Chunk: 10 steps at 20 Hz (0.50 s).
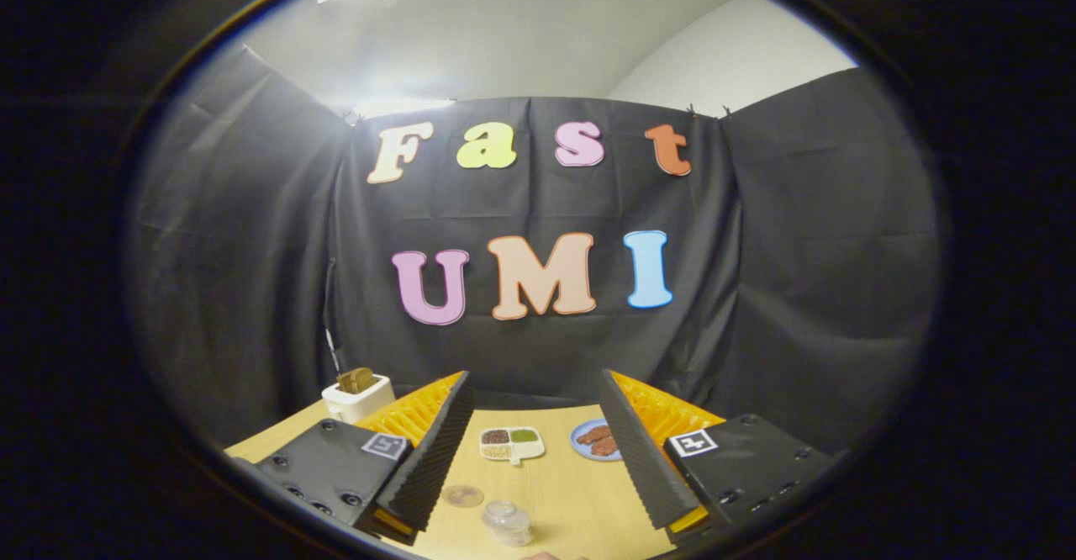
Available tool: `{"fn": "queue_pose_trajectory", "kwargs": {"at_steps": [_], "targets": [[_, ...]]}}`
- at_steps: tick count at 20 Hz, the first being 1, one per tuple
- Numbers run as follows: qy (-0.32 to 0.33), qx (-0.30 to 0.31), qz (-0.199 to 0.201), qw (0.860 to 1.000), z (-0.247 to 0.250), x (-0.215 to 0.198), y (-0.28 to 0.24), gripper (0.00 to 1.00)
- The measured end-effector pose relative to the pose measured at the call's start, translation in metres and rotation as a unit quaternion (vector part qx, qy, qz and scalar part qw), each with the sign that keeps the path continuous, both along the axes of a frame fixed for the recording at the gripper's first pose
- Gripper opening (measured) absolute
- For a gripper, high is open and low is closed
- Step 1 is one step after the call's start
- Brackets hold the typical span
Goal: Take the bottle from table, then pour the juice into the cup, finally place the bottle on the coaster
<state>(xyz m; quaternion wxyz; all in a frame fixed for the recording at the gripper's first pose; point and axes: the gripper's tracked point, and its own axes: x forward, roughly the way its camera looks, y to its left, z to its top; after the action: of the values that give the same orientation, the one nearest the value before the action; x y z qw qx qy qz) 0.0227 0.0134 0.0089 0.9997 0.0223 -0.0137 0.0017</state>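
My gripper (533, 392) is held high above the wooden table (572, 493), its two fingers wide apart with nothing between them. Below, between the fingers, a clear plastic cup (507, 521) stands on the table. A round brownish coaster (463, 495) lies just left of the cup and slightly farther off. At the very near edge of the table a small pinkish top (546, 556) peeks in; I cannot tell what it belongs to.
A white toaster (357, 395) with bread in it stands at the table's far left. A white compartment tray (511, 443) with grains and a blue plate (595, 440) with brown food lie at the far side.
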Motion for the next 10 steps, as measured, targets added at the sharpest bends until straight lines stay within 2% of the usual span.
{"fn": "queue_pose_trajectory", "kwargs": {"at_steps": [6,10], "targets": [[0.001,0.033,0.025,0.999,-0.026,-0.001,0.005,0.96],[-0.004,0.030,0.046,0.998,-0.055,-0.010,0.017,0.96]]}}
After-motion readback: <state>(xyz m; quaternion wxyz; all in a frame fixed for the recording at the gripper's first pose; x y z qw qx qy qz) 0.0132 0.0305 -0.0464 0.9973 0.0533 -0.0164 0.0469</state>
